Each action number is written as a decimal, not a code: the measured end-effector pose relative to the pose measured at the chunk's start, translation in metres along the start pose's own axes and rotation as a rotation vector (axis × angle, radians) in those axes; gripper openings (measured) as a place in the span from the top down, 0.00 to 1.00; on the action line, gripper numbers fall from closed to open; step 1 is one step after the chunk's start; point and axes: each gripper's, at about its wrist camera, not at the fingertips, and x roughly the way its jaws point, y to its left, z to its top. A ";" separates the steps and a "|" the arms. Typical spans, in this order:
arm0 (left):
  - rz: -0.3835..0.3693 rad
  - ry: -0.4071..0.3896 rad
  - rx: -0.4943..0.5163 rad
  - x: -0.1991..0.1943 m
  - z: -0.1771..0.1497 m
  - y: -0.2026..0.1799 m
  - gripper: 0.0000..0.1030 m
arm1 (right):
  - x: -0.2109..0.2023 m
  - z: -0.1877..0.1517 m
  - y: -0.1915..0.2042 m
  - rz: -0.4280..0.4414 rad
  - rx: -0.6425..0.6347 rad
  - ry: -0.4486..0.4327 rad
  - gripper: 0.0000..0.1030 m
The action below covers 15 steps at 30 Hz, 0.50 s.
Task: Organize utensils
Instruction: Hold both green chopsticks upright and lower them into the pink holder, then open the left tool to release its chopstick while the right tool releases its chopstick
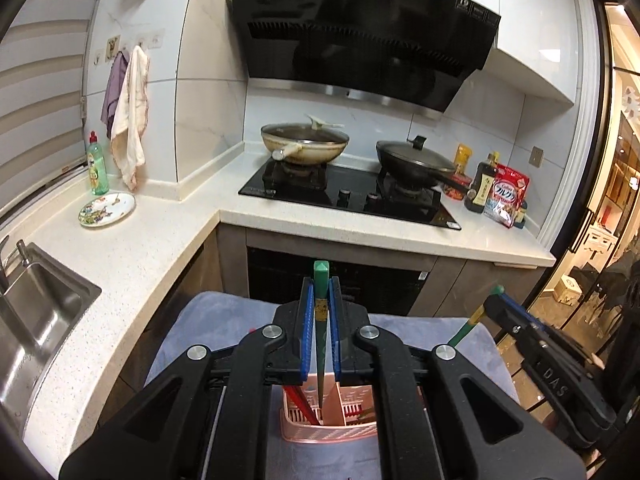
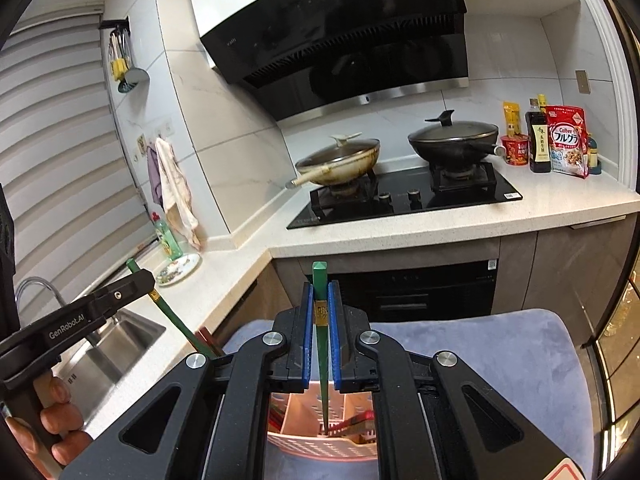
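Green chopsticks, one (image 1: 320, 332) clamped upright in my left gripper (image 1: 320, 320), one (image 2: 321, 336) in my right gripper (image 2: 321, 320), tips down inside the pink holder (image 1: 332, 428), fingers nearly closed.

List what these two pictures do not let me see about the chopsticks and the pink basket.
- Pink basket: the left hand-held gripper hides most of it in the left view, the right hand-held gripper in the right view.
- Red chopsticks: only short parts show; count unclear.
- Green chopstick: whether its tip touches the basket floor is unclear.
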 end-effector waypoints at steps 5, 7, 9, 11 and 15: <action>0.046 0.003 0.000 -0.006 -0.008 0.002 0.61 | -0.015 -0.001 -0.002 -0.003 0.004 -0.016 0.87; 0.071 0.000 0.005 -0.013 -0.011 0.002 0.54 | -0.027 0.000 0.000 -0.003 -0.005 -0.027 0.87; 0.087 0.003 0.013 -0.022 -0.016 0.001 0.53 | -0.039 0.000 0.001 -0.005 -0.020 -0.042 0.84; 0.099 0.013 0.017 -0.029 -0.022 0.000 0.53 | -0.052 -0.002 0.004 -0.006 -0.033 -0.054 0.81; 0.127 0.059 0.011 -0.043 -0.040 0.001 0.49 | -0.081 -0.012 0.007 0.000 -0.063 -0.054 0.80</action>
